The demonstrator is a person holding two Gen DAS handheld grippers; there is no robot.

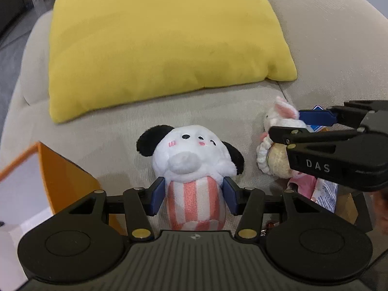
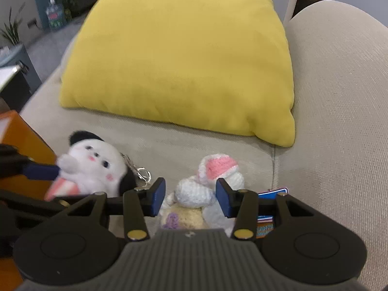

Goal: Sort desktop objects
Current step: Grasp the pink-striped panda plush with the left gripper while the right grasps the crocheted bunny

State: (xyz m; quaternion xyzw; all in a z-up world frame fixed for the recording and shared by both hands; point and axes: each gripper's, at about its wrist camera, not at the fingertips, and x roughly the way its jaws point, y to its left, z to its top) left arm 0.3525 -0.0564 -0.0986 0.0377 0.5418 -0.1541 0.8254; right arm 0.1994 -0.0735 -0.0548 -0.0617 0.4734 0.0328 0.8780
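Note:
A white plush dog with black ears and a pink-striped body lies on the beige sofa seat. My left gripper is shut on its striped body, a blue pad pressed to each side. In the right wrist view the dog is blurred, with one left finger against it. To the dog's right is a white crocheted bunny with pink ears. My right gripper is shut on it. In the left wrist view that gripper reaches in from the right around the bunny.
A large yellow pillow leans against the sofa back behind the toys. An orange box with a white inside stands at the left. Printed packets and a blue card lie under the bunny. A metal keyring hangs from the dog.

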